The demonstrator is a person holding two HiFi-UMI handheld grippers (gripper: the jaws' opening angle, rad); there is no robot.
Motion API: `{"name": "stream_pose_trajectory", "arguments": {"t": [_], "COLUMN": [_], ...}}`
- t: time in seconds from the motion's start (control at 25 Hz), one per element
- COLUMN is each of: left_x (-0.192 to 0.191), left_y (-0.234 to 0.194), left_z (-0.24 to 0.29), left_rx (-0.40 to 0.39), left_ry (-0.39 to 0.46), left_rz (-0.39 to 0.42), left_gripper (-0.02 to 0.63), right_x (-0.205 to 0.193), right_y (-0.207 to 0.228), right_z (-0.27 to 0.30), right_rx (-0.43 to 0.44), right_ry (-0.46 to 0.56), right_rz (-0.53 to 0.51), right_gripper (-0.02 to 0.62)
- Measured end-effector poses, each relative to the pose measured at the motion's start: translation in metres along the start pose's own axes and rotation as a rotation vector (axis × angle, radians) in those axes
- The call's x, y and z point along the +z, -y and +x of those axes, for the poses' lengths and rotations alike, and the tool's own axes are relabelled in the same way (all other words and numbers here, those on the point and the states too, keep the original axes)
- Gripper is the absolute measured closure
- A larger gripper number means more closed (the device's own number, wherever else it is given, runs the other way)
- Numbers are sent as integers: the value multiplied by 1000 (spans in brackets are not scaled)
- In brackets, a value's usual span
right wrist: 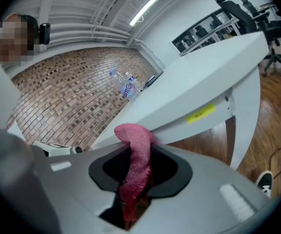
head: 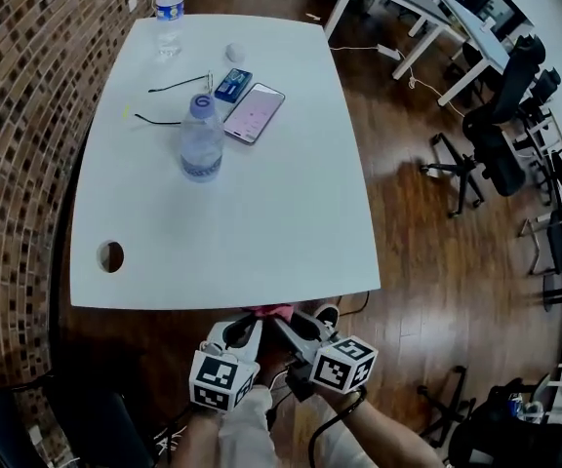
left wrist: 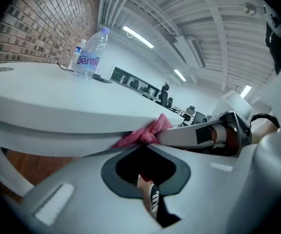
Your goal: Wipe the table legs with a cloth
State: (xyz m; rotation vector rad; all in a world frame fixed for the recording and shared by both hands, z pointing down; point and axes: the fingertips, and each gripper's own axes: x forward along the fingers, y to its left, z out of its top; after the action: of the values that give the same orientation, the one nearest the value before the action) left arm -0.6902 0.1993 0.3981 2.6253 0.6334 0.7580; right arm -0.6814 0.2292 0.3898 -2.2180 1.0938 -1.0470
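Pink cloth (right wrist: 135, 165) is clamped in the right gripper (right wrist: 140, 145). It runs up between the jaws and flops over past the tips, so that one's definitely holding it. From the head view, both grippers sit at the near edge of the white surface (head: 261, 213), with the cloth (head: 271, 311) poking out between them, right up against the rim.

The left gripper (left wrist: 141, 144) has its jaws pulled together. The cloth (left wrist: 148, 132) is bunched just past their tips, touching the underside of the edge, but I honestly can't tell if any fold is caught in there. The right gripper comes in from the right in that view and meets the same bunch.

One white table leg (right wrist: 240, 126) shows in the right gripper view, off to the right and apart from the cloth, with a yellow sticker (right wrist: 200, 114) on the frame above it.

On top there's a water bottle (head: 201, 136) near the middle, a second bottle (head: 168, 10) at the far edge, a phone (head: 254, 112) and a cable hole (head: 110, 255) near the left corner. A brick wall (head: 18, 115) runs along the left, and there's wooden floor (head: 427, 242) on the right.
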Motion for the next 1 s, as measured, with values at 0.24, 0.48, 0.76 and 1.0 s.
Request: {"name": "stream_pose_trajectory", "arguments": {"t": [0.24,0.48,0.76,1.0], "left_x": [4,3,-23,-59], "left_y": [54,96,92,87], "left_z": [44,103,125,157], "left_rx": [-36,51,272,334], "left_ry": [32,34,-32,-169], "left_rz": [47,81,0,12], "left_gripper": [612,612,612,612], "right_x": [22,46,31,9], "right_y": [40,98,133,174], "right_z": [-45,-84,-78,-70], "right_rx": [73,91,193,208], "right_ry": [-67,-68,-166,-251], "right_rz": [-79,-78,-41,-21], "right_gripper": [503,505,503,505]}}
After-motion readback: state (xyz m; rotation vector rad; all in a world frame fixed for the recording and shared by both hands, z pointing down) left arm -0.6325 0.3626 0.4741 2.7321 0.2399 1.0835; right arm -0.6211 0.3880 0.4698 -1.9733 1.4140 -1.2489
